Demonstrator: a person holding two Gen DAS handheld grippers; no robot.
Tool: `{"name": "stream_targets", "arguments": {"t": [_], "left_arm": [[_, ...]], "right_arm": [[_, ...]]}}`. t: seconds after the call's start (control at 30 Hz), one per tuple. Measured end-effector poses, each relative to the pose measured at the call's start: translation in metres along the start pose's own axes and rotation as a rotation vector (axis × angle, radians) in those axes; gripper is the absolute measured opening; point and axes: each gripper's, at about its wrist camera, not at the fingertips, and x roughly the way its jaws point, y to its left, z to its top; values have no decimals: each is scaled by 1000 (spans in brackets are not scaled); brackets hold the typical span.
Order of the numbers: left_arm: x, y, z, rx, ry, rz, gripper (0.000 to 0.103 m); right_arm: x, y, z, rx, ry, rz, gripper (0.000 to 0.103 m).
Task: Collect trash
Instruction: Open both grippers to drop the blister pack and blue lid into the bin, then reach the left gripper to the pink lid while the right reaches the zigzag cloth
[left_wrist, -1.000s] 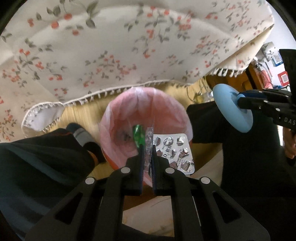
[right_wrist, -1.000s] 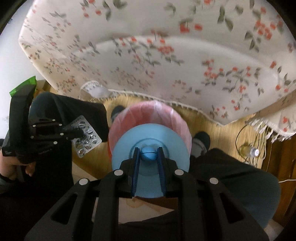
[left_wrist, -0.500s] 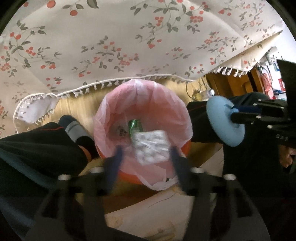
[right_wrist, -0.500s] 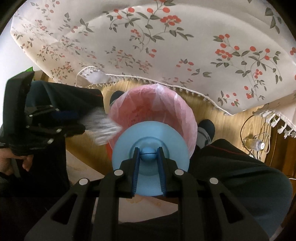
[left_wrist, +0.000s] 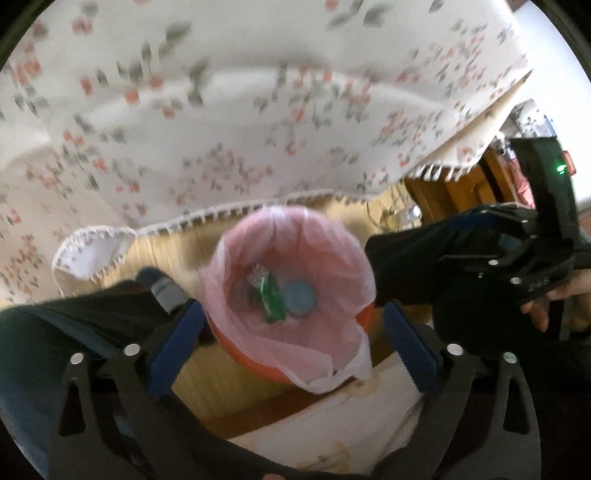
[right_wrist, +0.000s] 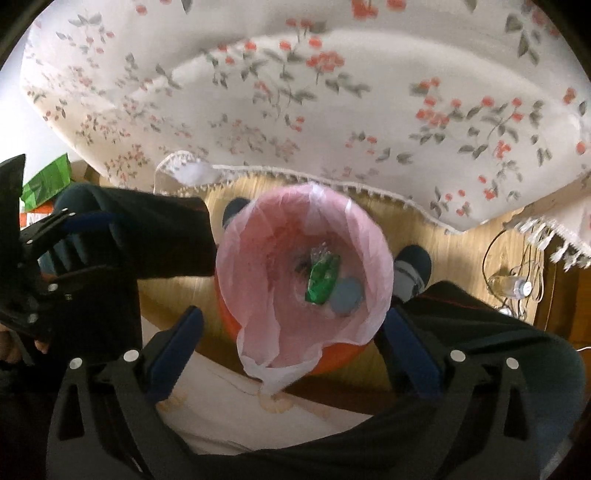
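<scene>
An orange bin lined with a pink bag (left_wrist: 332, 240) (right_wrist: 369, 229) stands on the wooden floor below both grippers. At its bottom lie a blue disc (left_wrist: 299, 297) (right_wrist: 345, 295), a green wrapper (left_wrist: 271, 297) (right_wrist: 323, 277) and a silvery scrap (left_wrist: 255, 275). My left gripper (left_wrist: 293, 332) hangs above the bin, its jaws opening wide with nothing between them. My right gripper (right_wrist: 293, 328) also points down over the bin, jaws opening, and holds nothing. No blister pack can be made out clearly in the blurred bin.
A floral tablecloth (right_wrist: 332, 110) with a lace edge hangs behind the bin. The person's dark trouser legs and socked feet (right_wrist: 413, 269) flank it. A plastic bottle (right_wrist: 513, 284) and cables lie at the right. A cream cushion (right_wrist: 221, 398) is in front.
The left gripper opened and dropped the blister pack into the bin, then rose. The right gripper opened and the blue disc fell in beside the green wrapper.
</scene>
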Motion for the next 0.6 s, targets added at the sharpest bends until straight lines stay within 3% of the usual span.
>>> {"name": "stream_targets", "arguments": {"t": [0.3, 0.6], "left_arm": [[-76, -27, 38, 88, -179, 68, 97], [-147, -56, 75, 149, -362, 75, 97]], "right_arm": [[-77, 10, 21, -9, -190, -8, 98], [-179, 27, 46, -63, -407, -33, 98]]}}
